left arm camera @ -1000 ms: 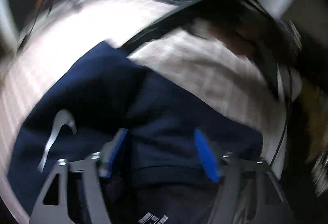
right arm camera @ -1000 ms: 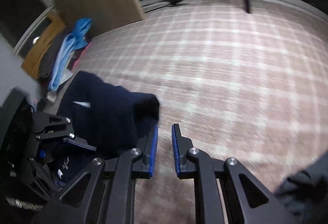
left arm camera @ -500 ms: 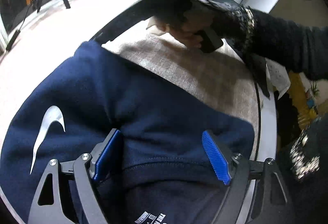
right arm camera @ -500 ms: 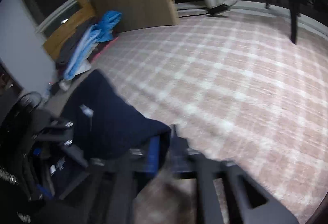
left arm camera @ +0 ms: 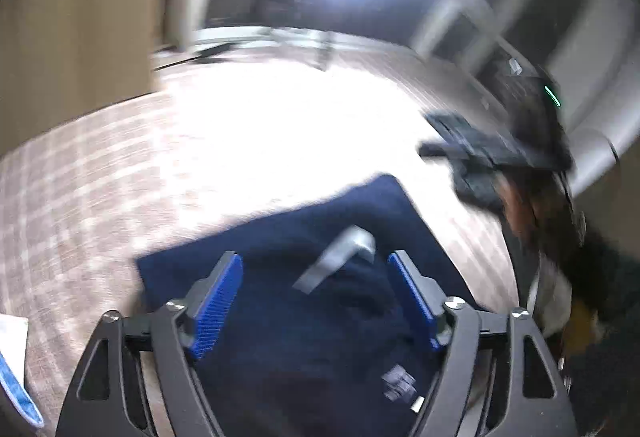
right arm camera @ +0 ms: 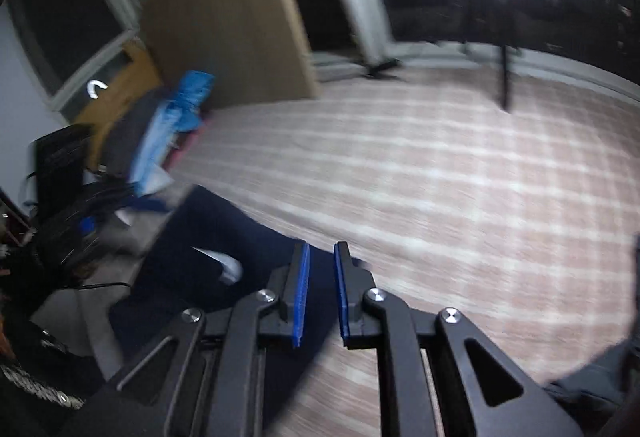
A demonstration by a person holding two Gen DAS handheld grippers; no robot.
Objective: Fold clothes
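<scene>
A navy garment (left arm camera: 260, 237) with a white swoosh logo (left arm camera: 340, 257) lies as a flat folded shape on the checked carpet (left arm camera: 80, 197). My left gripper (left arm camera: 313, 257) hovers over it, open wide, with nothing between the blue pads (left arm camera: 216, 297). My right gripper (left arm camera: 444, 153) shows blurred at the upper right of the left wrist view, just off the garment's far corner, with a hand (left arm camera: 524, 209) behind it. In the right wrist view the right gripper (right arm camera: 321, 249) has a narrow gap between its pads and sits over the garment's (right arm camera: 208, 233) near edge; no cloth is clamped.
A pile of blue and dark clothes (right arm camera: 176, 125) leans by a wooden panel (right arm camera: 224, 21) at the left. A stand's leg (right arm camera: 506, 77) rises at the far right. Another dark garment (right arm camera: 592, 389) lies at the lower right. Open carpet (right arm camera: 440, 177) stretches ahead.
The garment, bunched and raised near the right gripper before, now lies flat on the carpet. The left view has swung upward and back from it. The left gripper stayed open.
</scene>
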